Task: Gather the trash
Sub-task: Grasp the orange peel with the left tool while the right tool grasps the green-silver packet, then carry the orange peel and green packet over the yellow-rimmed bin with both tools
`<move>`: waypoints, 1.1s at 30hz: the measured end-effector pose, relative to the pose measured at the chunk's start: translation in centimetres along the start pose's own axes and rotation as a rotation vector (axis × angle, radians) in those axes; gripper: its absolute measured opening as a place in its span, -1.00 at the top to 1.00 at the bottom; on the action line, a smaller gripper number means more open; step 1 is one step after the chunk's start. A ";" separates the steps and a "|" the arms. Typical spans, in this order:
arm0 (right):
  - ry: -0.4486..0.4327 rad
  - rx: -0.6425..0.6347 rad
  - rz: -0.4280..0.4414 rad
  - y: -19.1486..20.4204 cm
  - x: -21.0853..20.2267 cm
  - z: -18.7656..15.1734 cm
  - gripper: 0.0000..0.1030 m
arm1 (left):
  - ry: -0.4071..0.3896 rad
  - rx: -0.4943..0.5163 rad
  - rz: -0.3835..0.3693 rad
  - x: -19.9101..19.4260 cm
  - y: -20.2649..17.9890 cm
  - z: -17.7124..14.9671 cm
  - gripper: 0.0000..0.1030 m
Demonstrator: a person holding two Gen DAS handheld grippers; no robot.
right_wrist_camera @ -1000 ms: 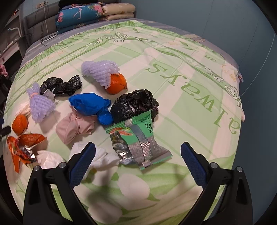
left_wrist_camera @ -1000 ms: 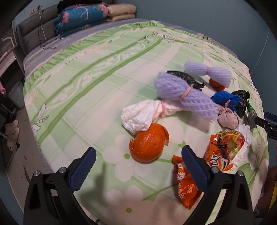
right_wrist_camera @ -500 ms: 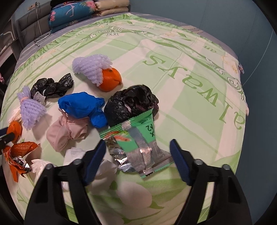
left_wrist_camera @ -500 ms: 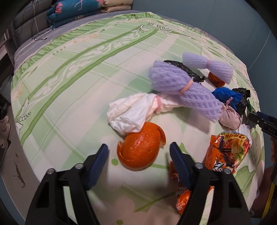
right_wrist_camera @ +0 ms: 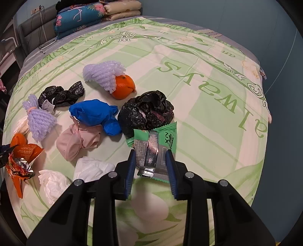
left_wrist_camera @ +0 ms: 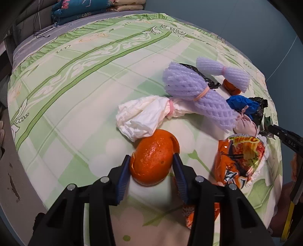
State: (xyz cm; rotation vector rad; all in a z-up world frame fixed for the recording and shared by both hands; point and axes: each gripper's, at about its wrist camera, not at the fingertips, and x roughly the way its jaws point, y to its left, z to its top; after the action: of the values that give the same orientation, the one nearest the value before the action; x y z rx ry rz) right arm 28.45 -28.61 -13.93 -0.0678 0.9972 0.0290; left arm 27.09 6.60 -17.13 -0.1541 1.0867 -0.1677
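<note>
An orange peel shell (left_wrist_camera: 155, 149) lies on the green bedspread (left_wrist_camera: 75, 85). My left gripper (left_wrist_camera: 151, 160) is closing around it, and both blue pads touch its sides. A green snack wrapper (right_wrist_camera: 157, 136) lies flat near the bed's front edge. My right gripper (right_wrist_camera: 150, 154) is closing on the wrapper's lower end, pads against its edges. More trash lies around: purple foam netting (left_wrist_camera: 197, 94), a white tissue bundle (left_wrist_camera: 144, 115), an orange noodle packet (left_wrist_camera: 240, 157), a black bag (right_wrist_camera: 147, 109), a blue bag (right_wrist_camera: 92, 111) and a pink bundle (right_wrist_camera: 79, 142).
Folded quilts (right_wrist_camera: 85, 17) sit at the head of the bed. A whole orange (right_wrist_camera: 123, 87) rests under foam netting. Loose white tissues (right_wrist_camera: 90, 168) lie left of the right gripper. Bare floor (left_wrist_camera: 11, 179) runs past the bed's left edge, and a blue wall (right_wrist_camera: 274, 37) stands at the right.
Both grippers went from wide open to closed in. The left pads now meet the orange peel and the right pads meet the green wrapper. Both views have tipped closer to the bed.
</note>
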 end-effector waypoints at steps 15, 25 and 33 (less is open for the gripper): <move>-0.091 0.086 0.101 -0.3 -8.2 -3.1 0.48 | -0.129 -0.015 -0.035 -5.7 0.7 -0.6 0.18; -0.153 0.167 0.138 -2.6 -15.4 -7.5 0.48 | -0.220 0.071 -0.088 -11.9 -4.2 -1.9 0.18; -0.201 0.246 0.145 -5.4 -20.6 -11.2 0.48 | -0.209 0.200 -0.203 -16.1 -12.5 -4.3 0.18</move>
State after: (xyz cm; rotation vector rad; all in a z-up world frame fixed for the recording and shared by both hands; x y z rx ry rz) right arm 8.19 -34.66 -2.48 0.2284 0.7967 0.0446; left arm 15.18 -2.41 -2.62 -0.0996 0.8394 -0.4319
